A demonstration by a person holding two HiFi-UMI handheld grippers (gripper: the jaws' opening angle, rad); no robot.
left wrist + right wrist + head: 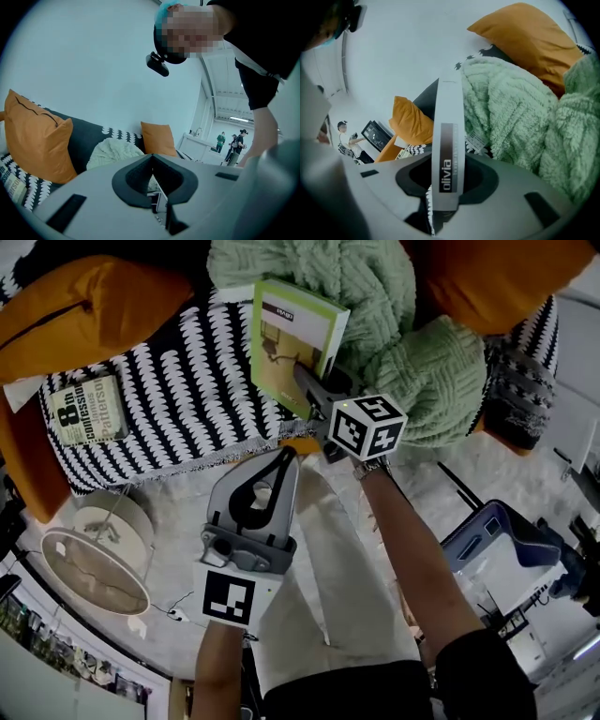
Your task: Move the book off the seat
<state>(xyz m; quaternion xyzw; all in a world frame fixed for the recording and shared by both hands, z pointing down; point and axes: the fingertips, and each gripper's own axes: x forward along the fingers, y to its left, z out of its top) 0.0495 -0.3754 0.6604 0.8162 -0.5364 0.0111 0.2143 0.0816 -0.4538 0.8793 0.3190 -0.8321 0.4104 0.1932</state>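
Observation:
A green-and-white book (291, 338) with "olivia" on its white spine (447, 140) is tilted up off the sofa seat's black-and-white throw (187, 399). My right gripper (307, 382) is shut on its lower corner, and the spine stands between the jaws in the right gripper view, where the gripper (445, 201) fills the bottom. My left gripper (285, 457) hovers in front of the sofa edge, jaws together with nothing between them; in its own view the gripper (152, 164) faces the sofa back.
A second book (89, 411) lies on the throw at the left. A green knitted blanket (394, 324) is heaped beside the held book. Orange cushions (84, 306) sit at the back. A lamp shade (98, 554) and a blue-white case (497, 549) stand on the floor.

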